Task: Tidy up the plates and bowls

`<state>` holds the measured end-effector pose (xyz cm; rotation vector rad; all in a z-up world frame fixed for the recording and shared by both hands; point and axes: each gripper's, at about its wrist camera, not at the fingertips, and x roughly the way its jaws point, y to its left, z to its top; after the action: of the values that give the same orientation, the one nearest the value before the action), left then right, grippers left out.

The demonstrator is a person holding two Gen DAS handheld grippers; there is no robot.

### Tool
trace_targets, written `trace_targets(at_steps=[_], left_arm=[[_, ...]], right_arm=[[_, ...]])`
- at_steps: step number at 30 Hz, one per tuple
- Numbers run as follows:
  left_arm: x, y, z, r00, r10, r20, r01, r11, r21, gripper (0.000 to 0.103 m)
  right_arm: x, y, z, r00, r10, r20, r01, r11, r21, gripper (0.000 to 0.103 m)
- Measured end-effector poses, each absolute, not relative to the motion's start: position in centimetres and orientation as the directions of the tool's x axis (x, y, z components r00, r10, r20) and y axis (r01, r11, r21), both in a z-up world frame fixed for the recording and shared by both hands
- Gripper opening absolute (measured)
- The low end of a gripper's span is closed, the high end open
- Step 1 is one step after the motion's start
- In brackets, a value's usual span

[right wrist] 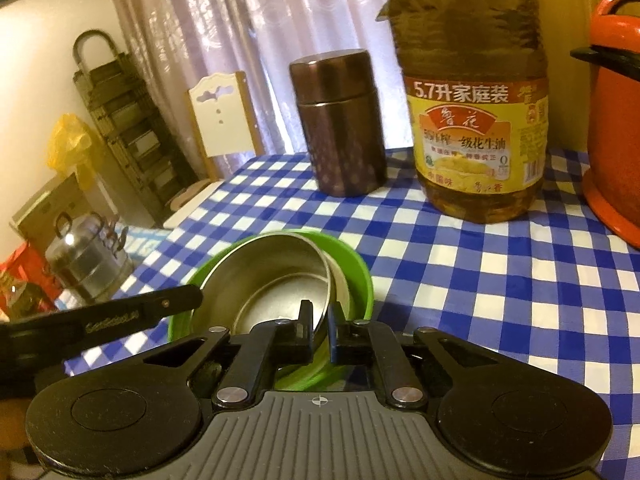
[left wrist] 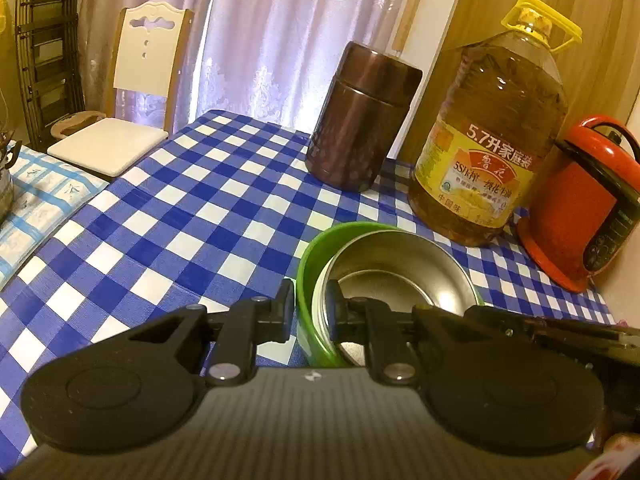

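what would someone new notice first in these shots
First the big oil bottle with its yellow cap, at the back of the blue checked tablecloth, between a brown flask and a red cooker. Then, up close, the steel bowl tilted inside a green bowl, with the left tongs and right tongs pinching opposite rims.

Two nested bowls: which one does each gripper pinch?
Left gripper spans both rims, green bowl and steel bowl. Right gripper pinches the steel rim only.
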<state>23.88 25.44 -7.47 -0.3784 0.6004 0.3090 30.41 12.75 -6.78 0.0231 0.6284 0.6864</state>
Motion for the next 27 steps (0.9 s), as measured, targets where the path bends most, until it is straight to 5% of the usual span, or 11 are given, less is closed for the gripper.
trace_targets(at_steps=[12, 16, 27], left_arm=[[24.3, 25.8, -7.2, 0.799, 0.184, -0.572, -0.391, 0.882, -0.262, 0.016], [24.4, 26.1, -7.4, 0.798, 0.184, -0.574, -0.403, 0.871, -0.28, 0.022], [25.0, 27.0, -7.8, 0.806, 0.151, -0.572, -0.399, 0.852, -0.339, 0.029]], right_arm=[[32.0, 11.8, -5.8, 0.633, 0.611, -0.475, -0.561, 0.785, 0.262, 0.011], [32.9, 11.6, -6.0, 0.63, 0.607, -0.485, -0.55, 0.789, 0.272, 0.041], [37.5, 10.0, -8.5, 0.534, 0.688, -0.491, -0.429, 0.721, 0.543, 0.041]])
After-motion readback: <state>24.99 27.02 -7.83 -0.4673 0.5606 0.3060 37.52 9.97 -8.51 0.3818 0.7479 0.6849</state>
